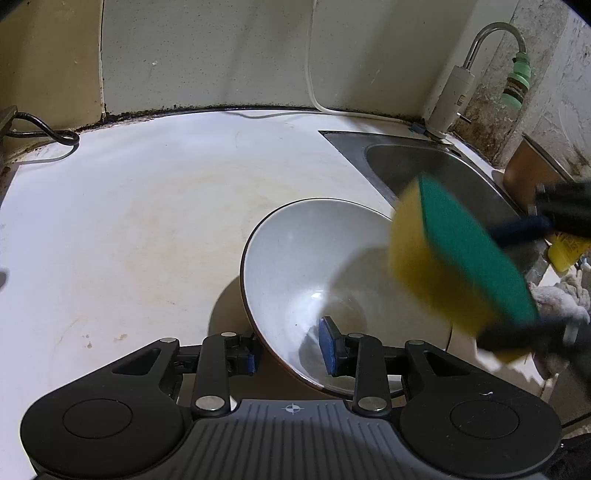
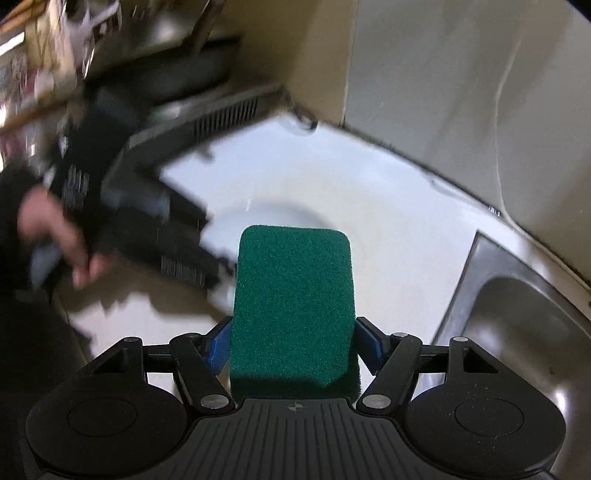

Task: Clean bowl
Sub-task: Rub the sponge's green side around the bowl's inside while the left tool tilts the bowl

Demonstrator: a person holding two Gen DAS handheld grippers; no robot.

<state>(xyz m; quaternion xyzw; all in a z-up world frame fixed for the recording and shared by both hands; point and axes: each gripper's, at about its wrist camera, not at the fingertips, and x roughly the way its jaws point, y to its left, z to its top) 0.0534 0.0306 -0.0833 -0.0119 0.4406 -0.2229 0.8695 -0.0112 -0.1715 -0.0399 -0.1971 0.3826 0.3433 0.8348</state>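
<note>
Left gripper (image 1: 291, 354) pinched the near rim of the tilted bowl (image 1: 314, 258) on the counter (image 1: 147, 203). Right gripper (image 2: 293, 347) clamped on the sponge (image 2: 291, 306), at the bowl's right edge.

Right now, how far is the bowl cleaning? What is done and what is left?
Done: the left gripper pinches the bowl's rim and holds it tilted on the counter; the right gripper has the sponge.

In hand: the sponge is at the bowl's right edge, blurred; contact cannot be told.

Left: the scrubbing itself, probably, and perhaps a rinse at the sink. The tap shows no running water.
</note>
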